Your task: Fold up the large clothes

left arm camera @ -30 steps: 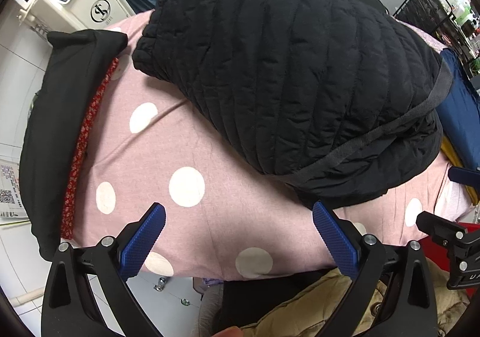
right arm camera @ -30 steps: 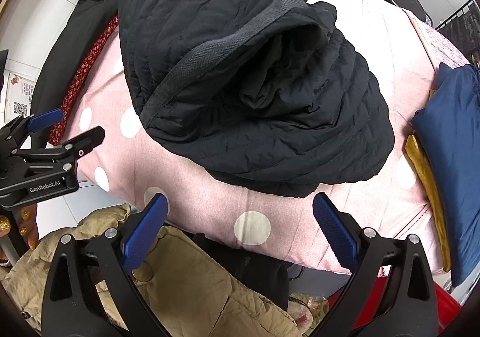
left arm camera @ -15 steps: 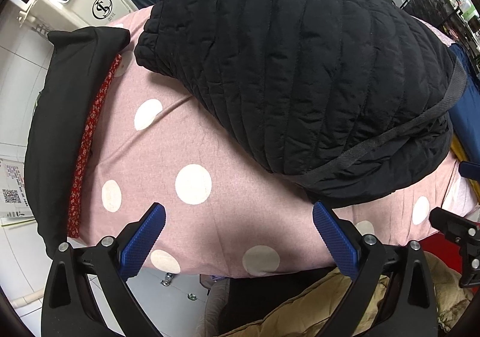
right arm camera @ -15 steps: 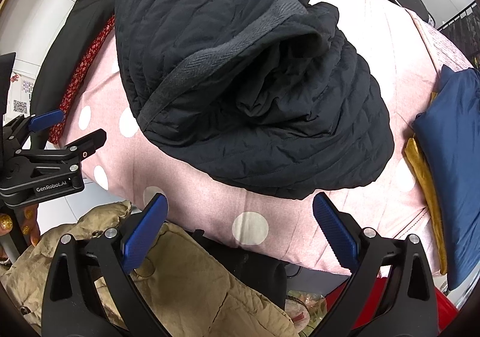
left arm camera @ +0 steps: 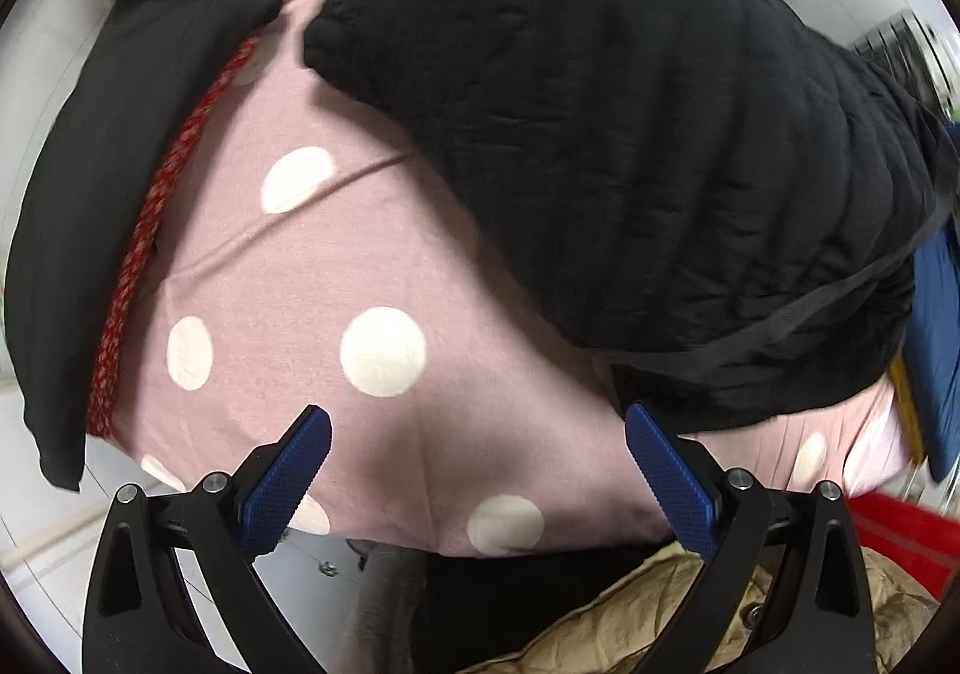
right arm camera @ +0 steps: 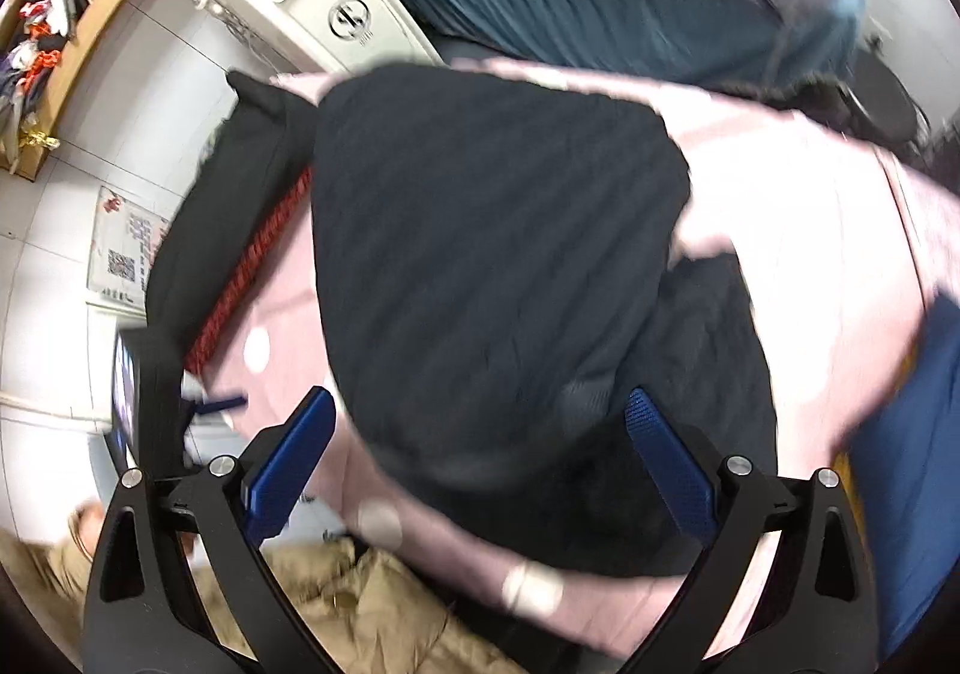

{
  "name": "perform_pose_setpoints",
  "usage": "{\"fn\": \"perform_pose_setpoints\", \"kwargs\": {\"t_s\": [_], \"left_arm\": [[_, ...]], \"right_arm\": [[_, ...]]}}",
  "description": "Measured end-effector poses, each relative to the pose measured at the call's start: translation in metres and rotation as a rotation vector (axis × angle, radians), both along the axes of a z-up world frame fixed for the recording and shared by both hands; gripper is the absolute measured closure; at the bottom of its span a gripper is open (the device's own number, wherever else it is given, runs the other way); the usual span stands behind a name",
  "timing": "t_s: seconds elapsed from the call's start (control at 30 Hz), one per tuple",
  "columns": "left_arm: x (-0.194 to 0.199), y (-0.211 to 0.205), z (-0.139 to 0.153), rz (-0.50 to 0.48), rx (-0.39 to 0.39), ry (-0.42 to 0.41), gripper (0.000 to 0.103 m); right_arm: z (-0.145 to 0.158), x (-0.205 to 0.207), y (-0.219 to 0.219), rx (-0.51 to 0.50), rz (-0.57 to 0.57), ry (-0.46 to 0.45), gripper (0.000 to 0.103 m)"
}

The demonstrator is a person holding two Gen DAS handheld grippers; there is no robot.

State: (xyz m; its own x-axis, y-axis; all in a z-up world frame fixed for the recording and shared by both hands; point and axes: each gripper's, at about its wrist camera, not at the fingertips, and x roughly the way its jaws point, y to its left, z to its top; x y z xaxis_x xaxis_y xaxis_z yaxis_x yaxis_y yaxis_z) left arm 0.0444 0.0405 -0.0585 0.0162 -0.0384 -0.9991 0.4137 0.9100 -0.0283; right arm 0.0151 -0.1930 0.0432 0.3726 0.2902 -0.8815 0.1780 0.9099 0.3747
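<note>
A: Left gripper [left arm camera: 477,464]: blue pads spread wide, nothing between them, hanging over the near edge of the pink spotted cover [left arm camera: 312,278]. Right gripper [right arm camera: 480,446]: also spread, empty, poised just short of the bundle's near end.

B: And the garment?

A: Black quilted jacket [left arm camera: 648,146], heaped in a thick mound on the cover, toward the right side from the left wrist view. A flat woven band [left arm camera: 798,314] runs along its lower edge. The right wrist view is blurred; detail at the near end can't be read.

B: Handling?

A: My guess: soft, puffy, light for its bulk. The shell looks smooth, so likely slippery, and the padding should spring back after pressing. Nothing fragile.

B: Where to grip?

A: The banded hem looks the firmest bite: flatter and less padded than the body. Pinching the middle would probably catch only the top layer. One gripper at each end of the band, I'd say.

B: Neighbours?

A: Folded black cloth with red trim [left arm camera: 120,182] lies at the cover's left edge, apart from the jacket. Blue fabric [left arm camera: 936,326] sits just beside it on the right.
</note>
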Motion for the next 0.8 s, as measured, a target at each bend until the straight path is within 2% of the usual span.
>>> {"fn": "perform_pose_setpoints", "kwargs": {"t_s": [0.07, 0.17, 0.27, 0.33, 0.4, 0.5, 0.57, 0.63, 0.67, 0.7, 0.8], "left_arm": [[0.01, 0.014, 0.001, 0.058, -0.005, 0.0, 0.007], [0.021, 0.037, 0.004, 0.151, -0.025, -0.005, 0.007], [0.026, 0.06, 0.007, 0.239, -0.023, -0.02, 0.007], [0.026, 0.072, 0.007, 0.291, -0.016, -0.018, 0.007], [0.028, 0.082, 0.005, 0.333, -0.019, -0.013, 0.007], [0.031, 0.089, 0.005, 0.354, -0.018, -0.012, 0.007], [0.033, 0.086, 0.01, 0.348, -0.029, -0.022, 0.007], [0.039, 0.08, 0.015, 0.327, -0.043, -0.036, 0.007], [0.04, 0.078, 0.015, 0.32, -0.043, -0.039, 0.007], [0.043, 0.073, 0.017, 0.301, -0.041, -0.046, 0.007], [0.051, 0.056, 0.026, 0.241, -0.056, -0.077, 0.007]], "right_arm": [[0.001, 0.037, -0.001, 0.01, 0.023, -0.005, 0.006], [0.005, 0.111, 0.008, 0.069, 0.116, -0.007, 0.006], [0.003, 0.173, 0.026, -0.026, 0.206, -0.018, 0.006], [-0.012, 0.21, 0.041, -0.117, 0.274, 0.014, 0.006], [-0.042, 0.241, 0.056, -0.177, 0.347, 0.075, 0.006], [-0.084, 0.243, 0.072, -0.201, 0.43, 0.175, 0.006], [-0.091, 0.223, 0.076, -0.168, 0.47, 0.166, 0.008], [-0.088, 0.195, 0.078, -0.184, 0.508, 0.125, 0.023], [-0.087, 0.176, 0.078, -0.197, 0.525, 0.115, 0.034], [-0.084, 0.156, 0.076, -0.201, 0.527, 0.111, 0.039], [-0.087, 0.103, 0.064, -0.161, 0.462, 0.128, 0.039]]}}
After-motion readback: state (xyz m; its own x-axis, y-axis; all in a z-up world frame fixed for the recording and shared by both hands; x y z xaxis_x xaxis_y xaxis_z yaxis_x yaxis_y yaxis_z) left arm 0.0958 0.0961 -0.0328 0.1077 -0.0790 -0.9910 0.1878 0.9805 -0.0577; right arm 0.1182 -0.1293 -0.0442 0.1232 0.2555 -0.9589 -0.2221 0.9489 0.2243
